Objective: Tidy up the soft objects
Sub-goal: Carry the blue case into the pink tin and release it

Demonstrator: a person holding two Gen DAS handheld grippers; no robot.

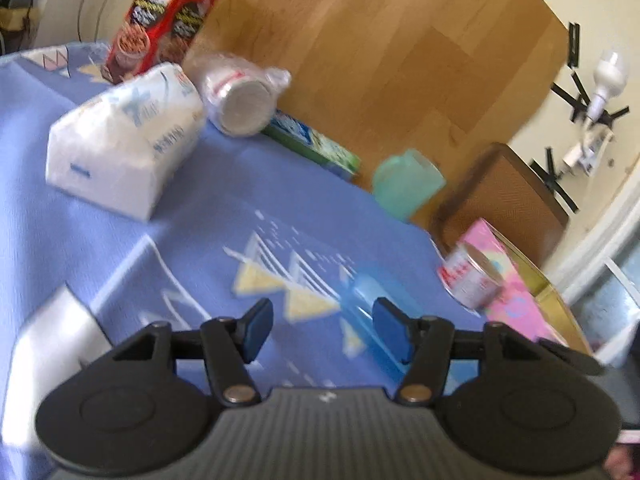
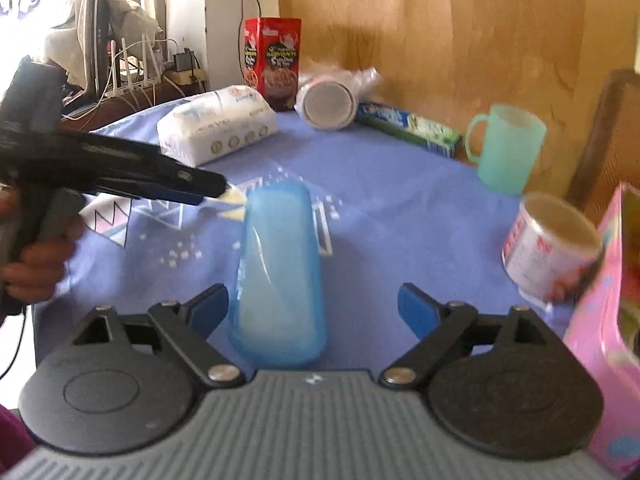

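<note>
Now right hand-held gripper (image 2: 308, 312) gapes wide around blue soft pack (image 2: 280, 272), not pinching. Centre it, close gently. Left hand-held gripper (image 1: 322, 330) half open, empty.

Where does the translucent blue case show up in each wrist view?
Left wrist view: the blue case lies blurred at lower centre-right, beside the right finger of the left tongs.
Right wrist view: the case lies lower centre, between the open fingers of the right tongs, untouched.
Shared landmark: the red box at the table's far edge.
</note>
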